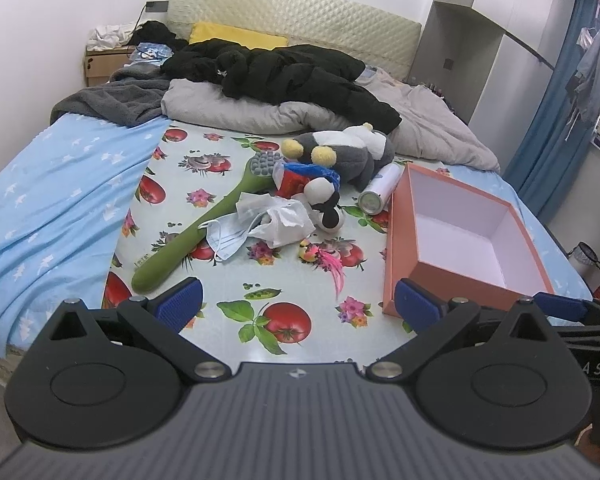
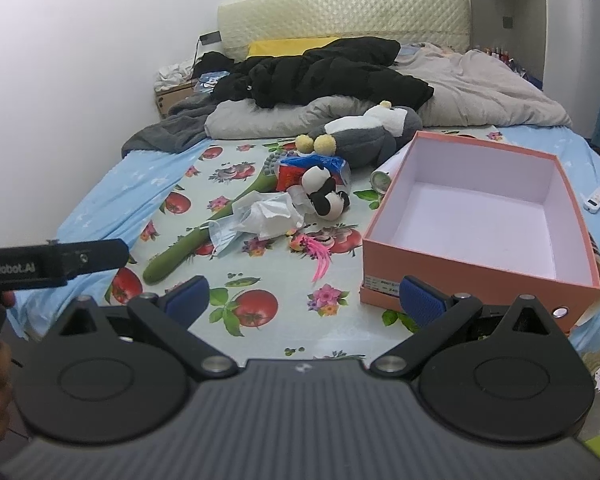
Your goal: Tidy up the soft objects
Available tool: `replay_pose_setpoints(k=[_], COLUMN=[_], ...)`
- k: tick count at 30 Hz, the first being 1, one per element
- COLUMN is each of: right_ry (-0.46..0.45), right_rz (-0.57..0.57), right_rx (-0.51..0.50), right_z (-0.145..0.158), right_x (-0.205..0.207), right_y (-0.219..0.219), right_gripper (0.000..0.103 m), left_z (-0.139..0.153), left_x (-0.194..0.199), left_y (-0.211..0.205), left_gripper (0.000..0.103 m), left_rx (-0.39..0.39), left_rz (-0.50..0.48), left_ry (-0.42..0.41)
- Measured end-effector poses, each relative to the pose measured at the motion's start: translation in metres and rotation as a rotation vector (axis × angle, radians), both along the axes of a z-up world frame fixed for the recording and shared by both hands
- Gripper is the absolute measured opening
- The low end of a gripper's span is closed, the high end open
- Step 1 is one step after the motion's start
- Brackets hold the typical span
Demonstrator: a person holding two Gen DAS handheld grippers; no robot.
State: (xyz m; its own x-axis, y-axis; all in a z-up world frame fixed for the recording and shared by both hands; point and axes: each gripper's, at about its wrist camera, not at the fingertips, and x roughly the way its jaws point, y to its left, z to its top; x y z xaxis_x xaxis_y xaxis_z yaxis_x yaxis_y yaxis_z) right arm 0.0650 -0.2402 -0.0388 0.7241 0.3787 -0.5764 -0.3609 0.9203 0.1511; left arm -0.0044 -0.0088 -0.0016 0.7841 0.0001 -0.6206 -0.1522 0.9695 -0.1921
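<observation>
Grippers first: the left gripper [image 1: 296, 300] hovers level over the near edge of the fruit-print cloth [image 1: 220, 168], blue pads spread wide with nothing between them. Beside it, the right gripper [image 2: 304, 300] hangs at the same height, likewise spread and empty, its right pad in front of the pink box [image 2: 480, 256]. That box sits open on the cloth's right side. Mid-cloth lie the soft things: a panda plush [image 2: 326, 194], a grey plush [image 2: 364, 136] behind it, a face mask [image 2: 224, 234] across a green massage stick [image 2: 188, 248], crumpled white bags [image 2: 272, 212], and a pink feather toy [image 2: 318, 254].
</observation>
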Motion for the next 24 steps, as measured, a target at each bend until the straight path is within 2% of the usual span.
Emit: replay_pose_setpoints(k=[24], right_ry=[0.014], right_rz=[-0.020], right_rx=[-0.009], right_z=[0.0001], right_x=[-0.0007], right_y=[-0.0014], right_gripper=[0.103], left_z=[-0.0007], left_x=[0.0055], left_y=[-0.0050], left_gripper=[0.103], left_rx=[-0.002], left_rz=[-0.020], left_ry=[0.004])
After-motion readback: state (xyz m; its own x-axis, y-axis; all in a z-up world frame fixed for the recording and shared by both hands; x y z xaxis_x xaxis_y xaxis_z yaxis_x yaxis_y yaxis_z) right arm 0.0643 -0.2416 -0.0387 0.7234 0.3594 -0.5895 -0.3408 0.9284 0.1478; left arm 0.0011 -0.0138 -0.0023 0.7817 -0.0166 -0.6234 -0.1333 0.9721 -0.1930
